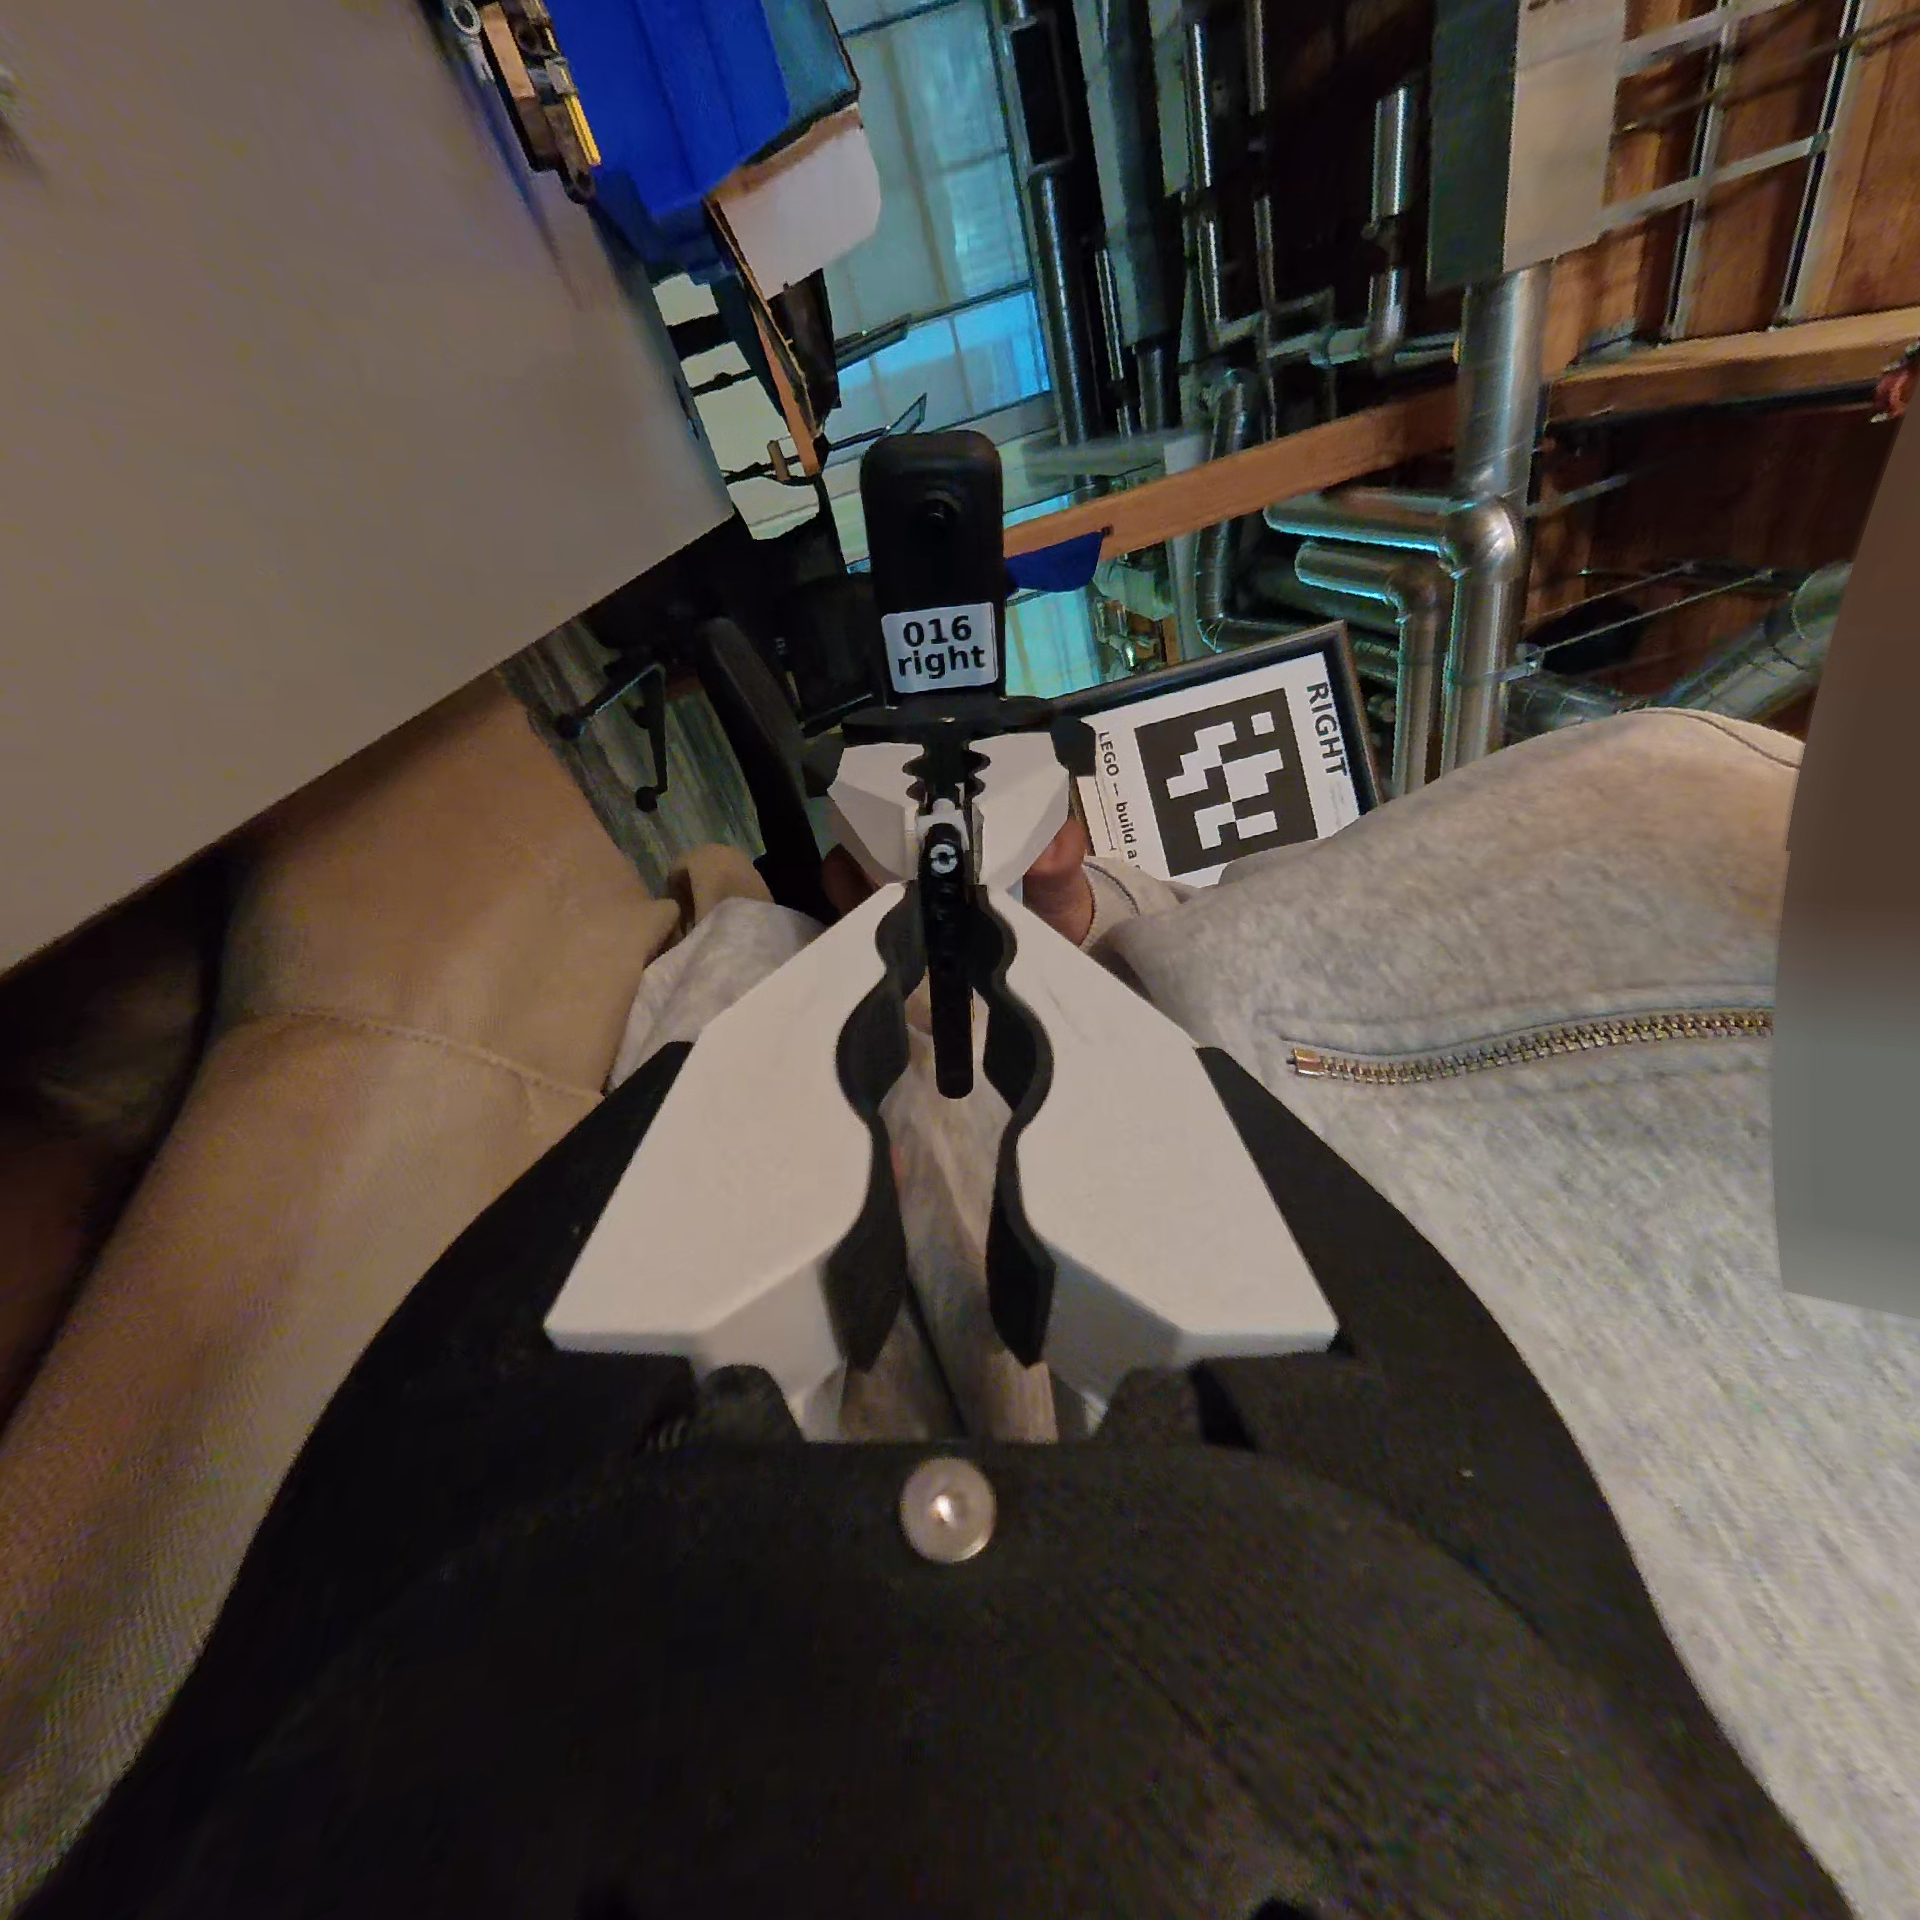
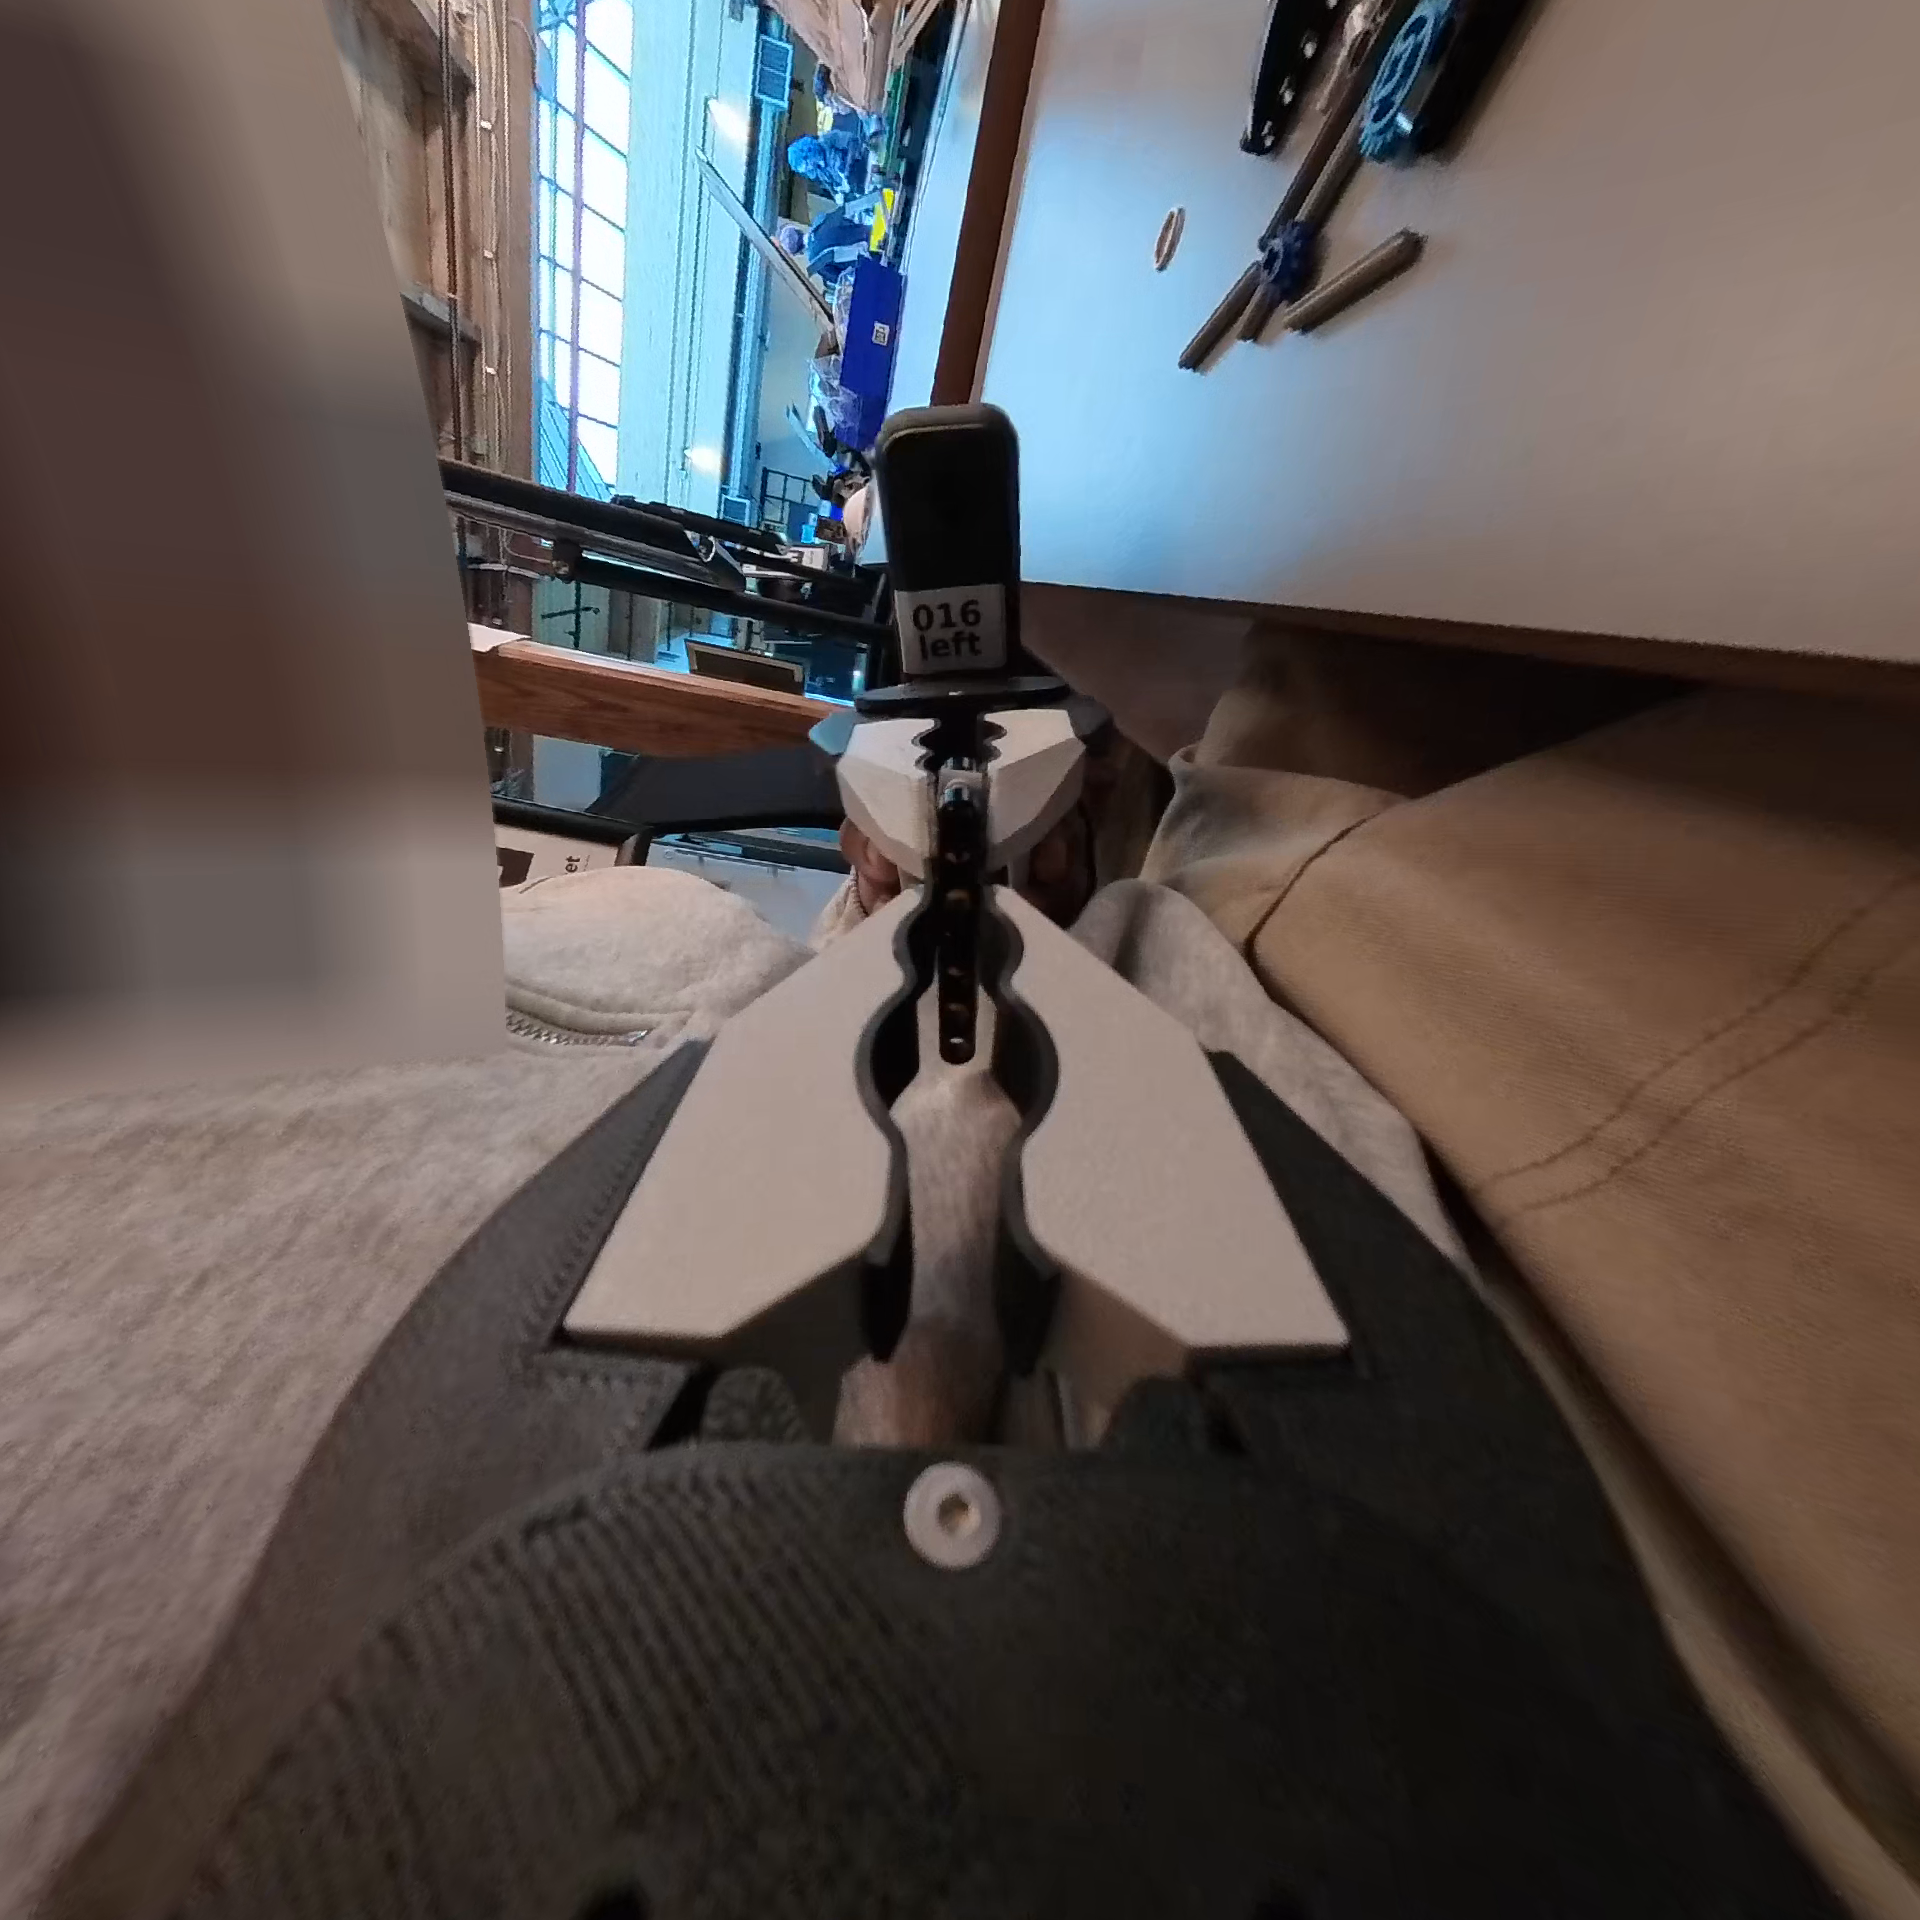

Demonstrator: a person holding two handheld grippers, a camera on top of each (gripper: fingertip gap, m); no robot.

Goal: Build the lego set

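1. Left claw [image 1: 945, 914]: I hold it nearly closed, clamped on the black beam [image 1: 951, 1018]. The beam runs lengthwise between my fingers, off the bench [image 1: 260, 416] and just past its near edge, above my lap.
2. Right claw [image 2: 956, 904]: I hold it tip to tip with the left, equally narrowed, gripping the other end of the same beam. The two claws face each other, so the beam is braced from both ends.
3. Reason for the hold, as I judge it: a two-ended grip stops the beam from twisting while a part is pressed on. A small white piece [image 1: 940, 831] sits at the beam's end inside the right claw. I cannot tell whether it is fully seated.
4. Reason for working off the bench: there is nothing around the claws to catch on here.
5. Remaining parts lie on the bench top, well apart from the claws:
   - a black frame with a blue gear [image 2: 1392, 73]
   - grey rods [image 2: 1351, 281]
   - a small blue gear [image 2: 1283, 260]
6. Progress, as I judge it: early to middle. Most parts are not yet joined.
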